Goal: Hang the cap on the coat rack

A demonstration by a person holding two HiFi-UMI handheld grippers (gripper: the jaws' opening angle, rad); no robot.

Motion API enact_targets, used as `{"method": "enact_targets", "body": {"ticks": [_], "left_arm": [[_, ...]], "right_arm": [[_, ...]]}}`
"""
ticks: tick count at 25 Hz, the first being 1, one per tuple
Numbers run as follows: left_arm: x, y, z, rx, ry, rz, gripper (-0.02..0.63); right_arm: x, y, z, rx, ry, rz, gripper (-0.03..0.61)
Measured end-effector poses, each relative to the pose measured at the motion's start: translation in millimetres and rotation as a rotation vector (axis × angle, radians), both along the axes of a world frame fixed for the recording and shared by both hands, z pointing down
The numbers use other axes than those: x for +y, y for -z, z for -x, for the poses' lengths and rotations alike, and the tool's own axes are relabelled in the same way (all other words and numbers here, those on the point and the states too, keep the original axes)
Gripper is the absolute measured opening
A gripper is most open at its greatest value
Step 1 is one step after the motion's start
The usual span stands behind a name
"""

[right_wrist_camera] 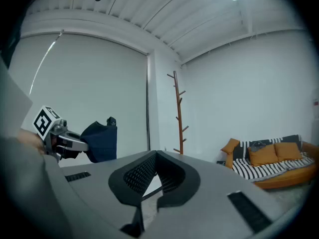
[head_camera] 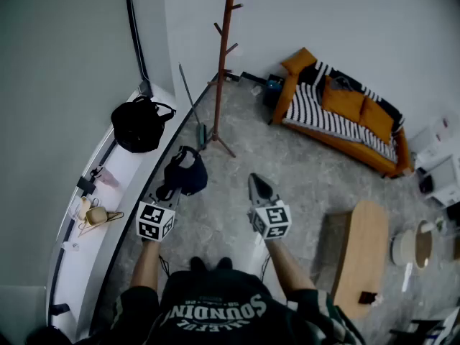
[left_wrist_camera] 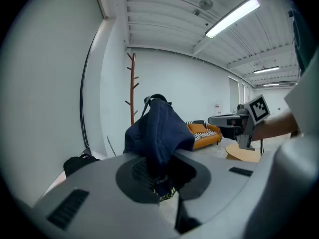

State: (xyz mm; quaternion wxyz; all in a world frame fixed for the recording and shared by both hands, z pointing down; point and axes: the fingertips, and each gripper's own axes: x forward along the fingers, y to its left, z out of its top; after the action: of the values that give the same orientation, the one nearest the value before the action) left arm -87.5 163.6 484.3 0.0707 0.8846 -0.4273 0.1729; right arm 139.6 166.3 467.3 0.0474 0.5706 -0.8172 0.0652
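A dark navy cap (head_camera: 185,171) hangs from my left gripper (head_camera: 171,187), which is shut on its fabric. In the left gripper view the cap (left_wrist_camera: 157,128) bunches up out of the jaws and covers the middle of the picture. The brown wooden coat rack (head_camera: 223,56) stands by the wall corner, ahead of both grippers and a good way off; it shows behind the cap as a thin pole, the coat rack (left_wrist_camera: 132,88). My right gripper (head_camera: 257,185) is held level beside the left, jaws shut and empty. From it I see the coat rack (right_wrist_camera: 178,113) and the cap (right_wrist_camera: 102,141).
A black bag (head_camera: 139,124) sits on the white ledge (head_camera: 126,185) at the left, with small items and a hanger (head_camera: 97,215) nearer. An orange sofa (head_camera: 343,117) with a striped blanket lines the far right wall. A wooden table (head_camera: 363,257) stands at the right.
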Motion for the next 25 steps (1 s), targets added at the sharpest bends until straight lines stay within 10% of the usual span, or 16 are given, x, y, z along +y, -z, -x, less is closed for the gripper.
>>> {"method": "enact_targets", "body": {"ticks": [25], "left_arm": [[17,3,-49,-0.002,0.011,0.002,0.023]], "right_arm": [[23,-1,-22,0.002,0.071,-0.001,-0.002]]}}
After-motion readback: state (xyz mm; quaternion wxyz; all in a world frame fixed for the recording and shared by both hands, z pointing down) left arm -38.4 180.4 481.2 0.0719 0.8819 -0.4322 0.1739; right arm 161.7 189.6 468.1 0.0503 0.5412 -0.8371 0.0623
